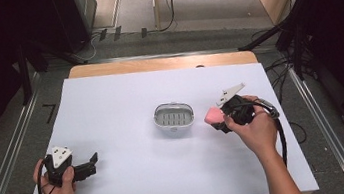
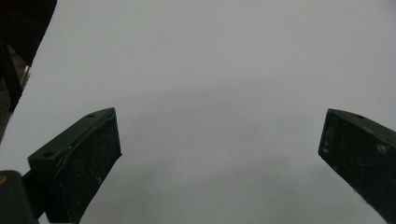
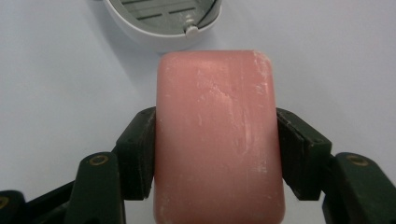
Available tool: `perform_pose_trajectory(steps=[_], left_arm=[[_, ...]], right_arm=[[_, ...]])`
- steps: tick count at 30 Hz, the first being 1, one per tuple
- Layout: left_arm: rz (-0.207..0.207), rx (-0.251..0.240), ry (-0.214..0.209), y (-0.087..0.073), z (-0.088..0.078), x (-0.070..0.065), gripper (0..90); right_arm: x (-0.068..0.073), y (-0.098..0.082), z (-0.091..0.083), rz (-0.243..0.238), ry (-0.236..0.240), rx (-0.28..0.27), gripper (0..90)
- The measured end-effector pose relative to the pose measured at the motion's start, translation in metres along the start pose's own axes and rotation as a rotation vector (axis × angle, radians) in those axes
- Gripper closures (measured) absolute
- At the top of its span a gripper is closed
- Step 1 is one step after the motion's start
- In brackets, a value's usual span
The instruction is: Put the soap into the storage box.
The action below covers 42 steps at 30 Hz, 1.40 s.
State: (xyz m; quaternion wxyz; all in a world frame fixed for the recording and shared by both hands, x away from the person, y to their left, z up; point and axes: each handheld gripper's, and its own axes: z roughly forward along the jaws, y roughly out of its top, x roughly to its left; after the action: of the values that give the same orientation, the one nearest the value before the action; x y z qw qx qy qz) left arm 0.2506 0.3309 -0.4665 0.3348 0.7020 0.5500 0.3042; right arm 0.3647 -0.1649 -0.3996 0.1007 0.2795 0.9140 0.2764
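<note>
one pink soap bar (image 3: 217, 140), one soap dish (image 1: 174, 117)

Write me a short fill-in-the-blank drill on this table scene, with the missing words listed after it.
1. The right gripper is shut on a bar of soap whose colour is ____.
2. The left gripper stands ____, with bare white table cover between its fingers.
3. The soap dish lies to the ____ of the held soap in the high view.

Missing words: pink; open; left

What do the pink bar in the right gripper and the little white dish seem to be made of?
The pink bar looks like soap: matte, waxy, with pale chalky scuffs. The dish looks like smooth moulded plastic, white shell with a grey slotted insert, though glazed ceramic can't be ruled out.
</note>
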Motion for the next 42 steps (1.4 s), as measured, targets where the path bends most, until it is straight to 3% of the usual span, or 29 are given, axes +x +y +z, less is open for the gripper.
perform_pose_trajectory(steps=[12, 17, 30, 42], left_arm=[[0.001, 0.000, 0.000, 0.000, 0.000, 0.000, 0.0], [0.001, 0.000, -0.001, 0.000, 0.000, 0.000, 0.0], [0.001, 0.000, -0.001, 0.000, 0.000, 0.000, 0.0], [0.001, 0.000, -0.001, 0.000, 0.000, 0.000, 0.0]], right_arm=[[0.002, 0.021, 0.003, -0.049, 0.019, -0.019, 38.3], [0.005, 0.030, 0.007, -0.098, 0.026, -0.017, 38.4], [0.008, 0.051, 0.009, -0.168, 0.057, -0.038, 38.4], [0.014, 0.068, 0.020, -0.208, 0.088, -0.037, 38.4]])
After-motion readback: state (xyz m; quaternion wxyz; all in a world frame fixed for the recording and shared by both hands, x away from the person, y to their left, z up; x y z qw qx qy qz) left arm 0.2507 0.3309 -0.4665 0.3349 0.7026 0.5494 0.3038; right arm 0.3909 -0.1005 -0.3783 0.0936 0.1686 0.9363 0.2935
